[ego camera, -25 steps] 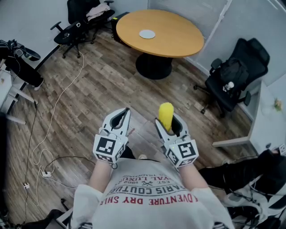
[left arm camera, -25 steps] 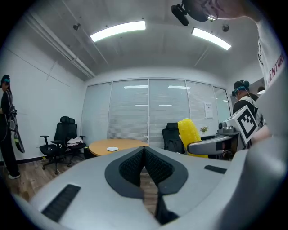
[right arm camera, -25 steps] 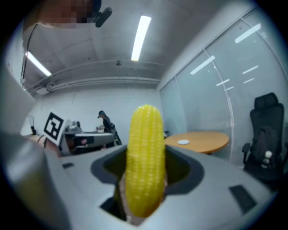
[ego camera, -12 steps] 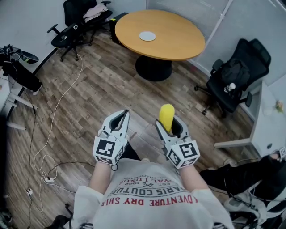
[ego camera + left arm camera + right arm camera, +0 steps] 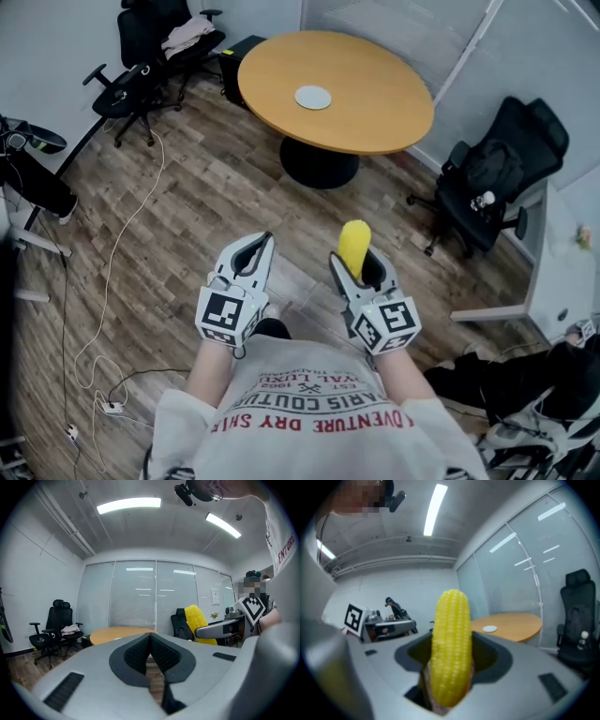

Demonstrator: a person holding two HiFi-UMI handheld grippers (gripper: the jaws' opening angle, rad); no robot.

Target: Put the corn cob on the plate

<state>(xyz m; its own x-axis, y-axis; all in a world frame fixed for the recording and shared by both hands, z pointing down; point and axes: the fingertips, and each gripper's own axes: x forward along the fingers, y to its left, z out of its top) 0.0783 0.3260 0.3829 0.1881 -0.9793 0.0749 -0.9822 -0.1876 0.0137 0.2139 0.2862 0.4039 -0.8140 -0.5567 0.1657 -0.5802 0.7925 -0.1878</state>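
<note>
In the head view, the tabletop and the white plate on it have slid down the frame toward you over the last second. The chair and the cable on the floor have drifted out to the left, and both grippers sit where they were against your chest. That reads as you walking toward the table rather than reaching. The corn stands upright out of the right gripper, its top clear above the jaws, as it did a second ago. The left gripper rides just beside it, level with it and apart from it. The plate is still well ahead of the corn, across open floor, so the carry is under way and the placing has not started.

In the left gripper view, the two black pads meet in a closed seam with nothing caught between them, so that hand is clenched on air and has no part in this. The corn shows off to its right, held up in the other gripper, and the edge of the tabletop is beyond.

In the right gripper view, the jaws are grasping the corn low on its body. It stands nearly straight, with most of its length above the grip, and shows no sign of slipping. The plate lies small and far on the tabletop to the right of the cob. Judging from that, you need to finish closing the gap and then lower the corn over the plate before letting go.
</note>
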